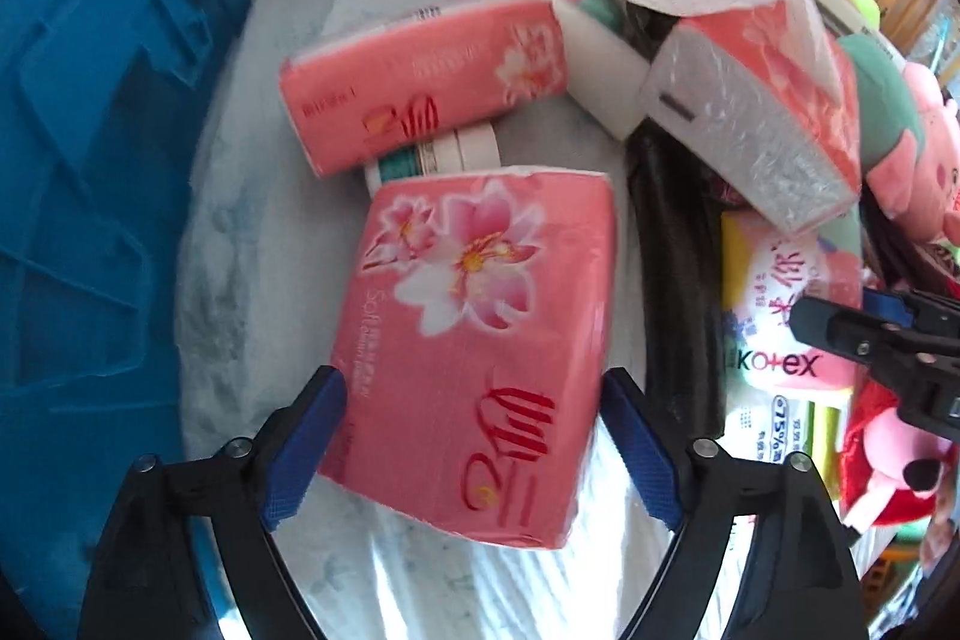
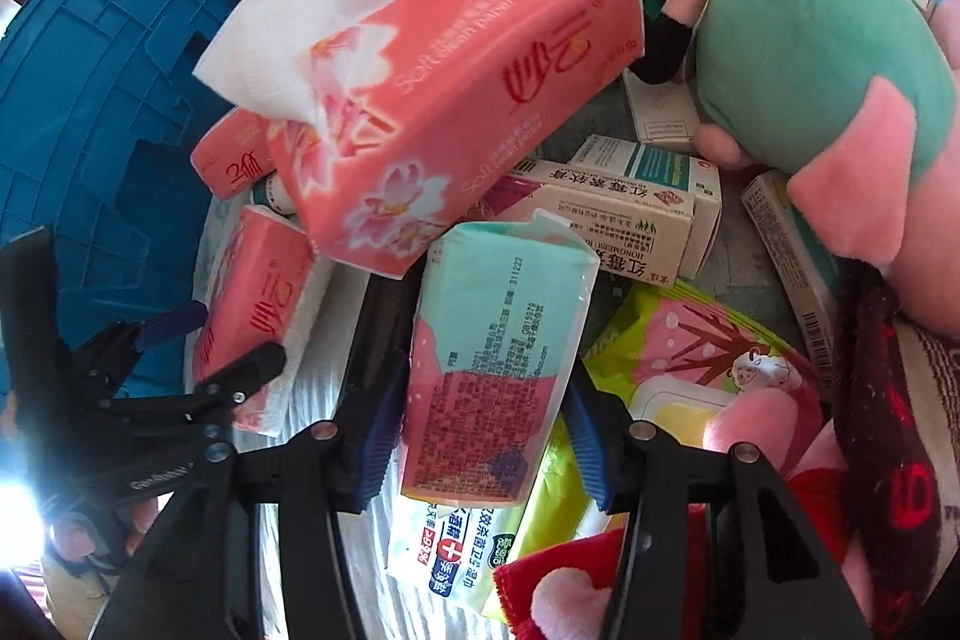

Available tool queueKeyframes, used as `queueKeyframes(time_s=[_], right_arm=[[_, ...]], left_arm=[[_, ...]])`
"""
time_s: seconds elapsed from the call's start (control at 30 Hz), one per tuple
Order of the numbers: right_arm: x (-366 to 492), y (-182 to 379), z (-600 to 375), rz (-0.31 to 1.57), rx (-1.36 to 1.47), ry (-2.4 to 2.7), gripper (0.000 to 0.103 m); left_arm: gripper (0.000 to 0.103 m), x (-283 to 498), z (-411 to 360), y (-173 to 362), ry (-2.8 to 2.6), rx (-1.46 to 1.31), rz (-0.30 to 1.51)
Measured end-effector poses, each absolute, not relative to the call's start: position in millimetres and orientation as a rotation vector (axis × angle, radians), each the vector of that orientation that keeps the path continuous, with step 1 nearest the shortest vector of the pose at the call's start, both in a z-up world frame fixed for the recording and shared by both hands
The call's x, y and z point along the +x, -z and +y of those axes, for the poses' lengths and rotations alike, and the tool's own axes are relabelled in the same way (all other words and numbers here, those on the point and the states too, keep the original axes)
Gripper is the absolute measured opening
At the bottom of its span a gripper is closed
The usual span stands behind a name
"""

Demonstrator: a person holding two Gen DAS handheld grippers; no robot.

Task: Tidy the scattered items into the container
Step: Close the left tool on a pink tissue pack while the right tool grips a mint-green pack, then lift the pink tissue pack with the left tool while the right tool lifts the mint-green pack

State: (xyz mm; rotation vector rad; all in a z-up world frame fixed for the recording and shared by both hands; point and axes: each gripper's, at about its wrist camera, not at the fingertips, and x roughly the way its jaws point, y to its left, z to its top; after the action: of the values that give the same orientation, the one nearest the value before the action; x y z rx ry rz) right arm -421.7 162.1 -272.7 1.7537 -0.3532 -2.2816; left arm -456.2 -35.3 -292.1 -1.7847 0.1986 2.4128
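Left gripper [image 1: 474, 439] spread wide, pink tissue pack [image 1: 480, 340] loose between the pads, mid-frame. Only the right wrist view shows right gripper [image 2: 480, 436] clamped on teal-pink pack [image 2: 498, 358]; blue container [image 2: 102, 100] upper left.

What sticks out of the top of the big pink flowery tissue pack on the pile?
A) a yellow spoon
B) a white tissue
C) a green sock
B: a crumpled white tissue pokes from the opening of the pink flowery tissue pack that lies on the pile beside the blue plastic crate.
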Motion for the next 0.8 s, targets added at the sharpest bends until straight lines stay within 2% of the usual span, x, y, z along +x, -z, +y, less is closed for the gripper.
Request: queueKeyframes(time_s=[0.13, 0.2, 0.27, 0.37, 0.6, 0.8], right_arm=[[-423, 278, 161, -0.356, 1.767, 2.271, 0.050], [-424, 281, 159, -0.351, 1.770, 2.270, 0.050], [-423, 282, 157, -0.329, 1.765, 2.280, 0.050], [-418, 277, 153, -0.271, 1.749, 2.298, 0.050], [-401, 257, 161, -0.272, 1.694, 2.321, 0.048], [-380, 214, 177, -0.251, 1.582, 2.404, 0.046]], left_arm=[[0.098, -462, -31, 309, -2.381, -1.818, 0.217], [0.098, -465, -35, 318, -2.362, -1.842, 0.157], [0.093, -462, -39, 317, -2.389, -1.811, 0.112], [0.090, -456, -39, 312, -2.414, -1.778, 0.135], [0.090, -440, -38, 271, -2.501, -1.662, 0.134], [0.090, -425, -24, 232, -2.574, -1.533, 0.186]])
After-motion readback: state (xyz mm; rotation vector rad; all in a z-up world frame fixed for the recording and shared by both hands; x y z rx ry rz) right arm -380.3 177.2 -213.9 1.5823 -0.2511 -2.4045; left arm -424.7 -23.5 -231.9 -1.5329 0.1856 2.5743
